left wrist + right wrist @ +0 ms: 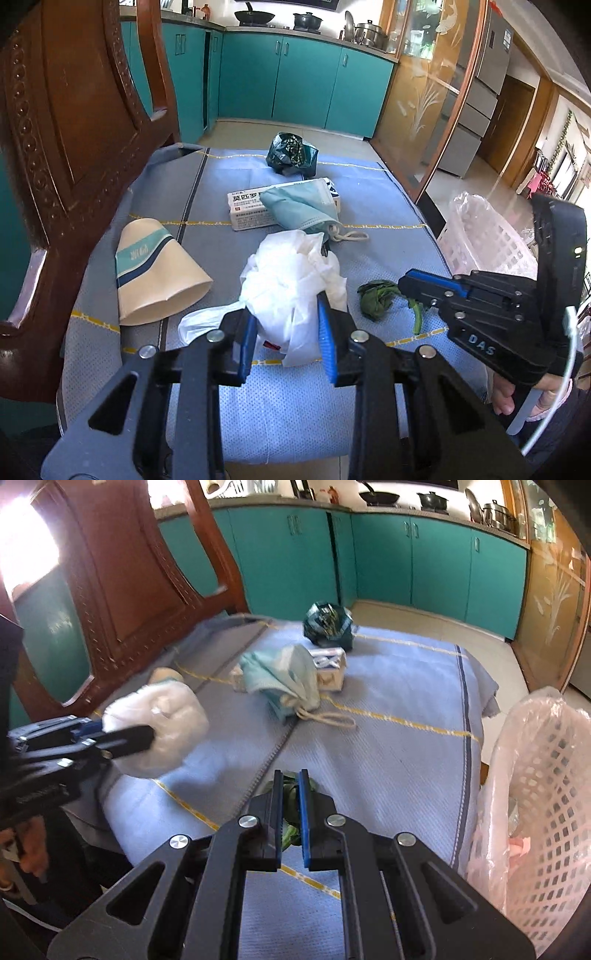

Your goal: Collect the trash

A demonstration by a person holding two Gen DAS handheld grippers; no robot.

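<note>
Trash: scattered over the blue-covered tabletop (295,406), ready for collecting.
Basket: white lined basket (546,782) stands just beside the tabletop's right edge, likely the drop point.
Paper cup: paper cup (159,273) lies on its side, untouched.
Plastic bag: left gripper (286,332) is clenched on the crumpled white bag (291,284), lifted clear.
Leaf: right gripper (291,812) pinches the green leaf (376,299), nearly closed because it is thin.

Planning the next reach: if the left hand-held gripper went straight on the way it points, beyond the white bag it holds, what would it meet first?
Probably the face mask draped over the medicine box, beyond the white plastic bag pinched in the left hand-held gripper; depth is uncertain.
</note>
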